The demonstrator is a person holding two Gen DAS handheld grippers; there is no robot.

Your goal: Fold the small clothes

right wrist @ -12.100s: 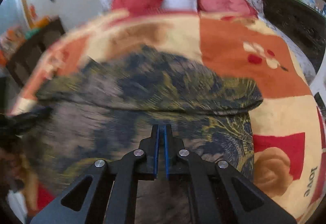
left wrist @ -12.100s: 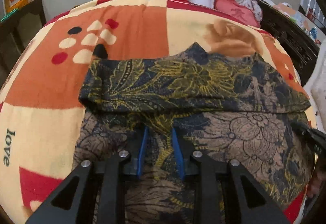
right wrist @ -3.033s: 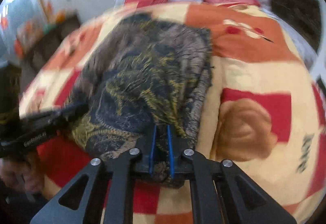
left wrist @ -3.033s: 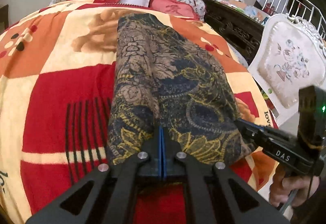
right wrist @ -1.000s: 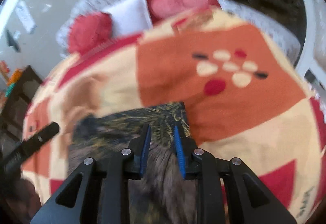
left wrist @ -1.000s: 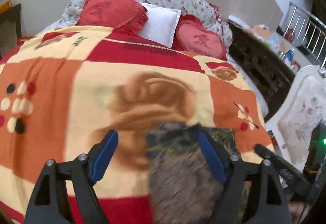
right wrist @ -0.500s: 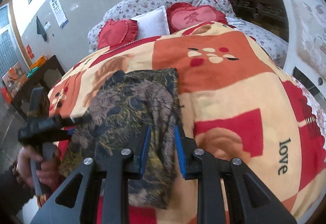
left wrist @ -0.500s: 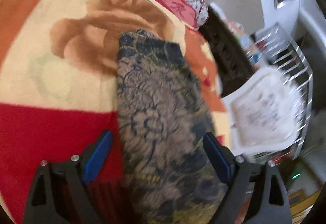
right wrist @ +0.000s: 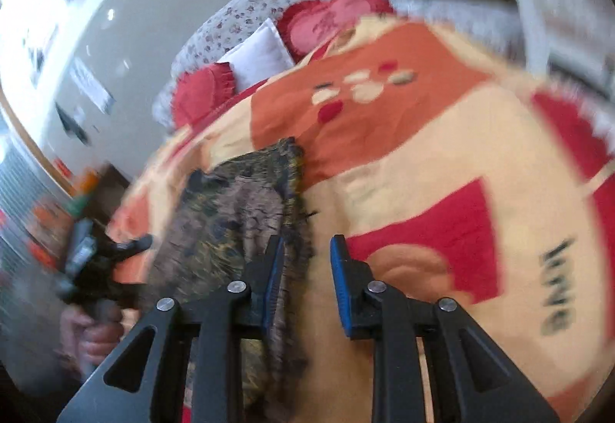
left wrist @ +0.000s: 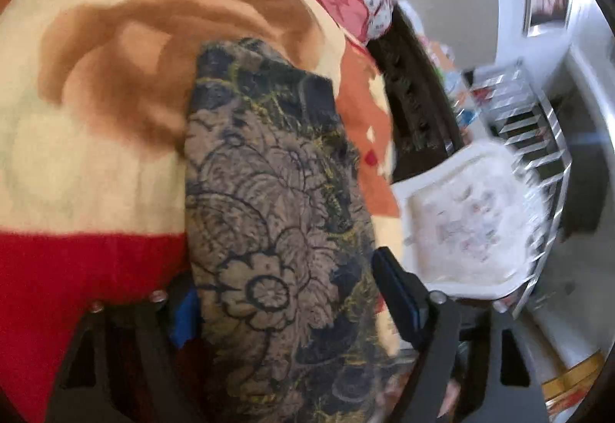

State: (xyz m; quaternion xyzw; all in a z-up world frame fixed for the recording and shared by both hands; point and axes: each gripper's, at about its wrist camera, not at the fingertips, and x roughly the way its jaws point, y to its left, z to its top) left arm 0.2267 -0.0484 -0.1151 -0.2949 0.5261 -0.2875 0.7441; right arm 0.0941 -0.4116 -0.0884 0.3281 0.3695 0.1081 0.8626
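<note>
Left wrist view: the dark floral-print folded garment (left wrist: 276,215) lies on the red-and-cream patterned blanket (left wrist: 96,161), left gripper (left wrist: 292,311) jaws closing astride its near end, ready to fold; right gripper (right wrist: 307,284) jaws opening beside its edge.

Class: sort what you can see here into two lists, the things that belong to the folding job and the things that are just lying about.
Belongs to the job:
folded patterned garment
left gripper, closing around it
right gripper, opening beside it

Just lying about:
blanket
red heart cushions
white pillow
white chair
</note>
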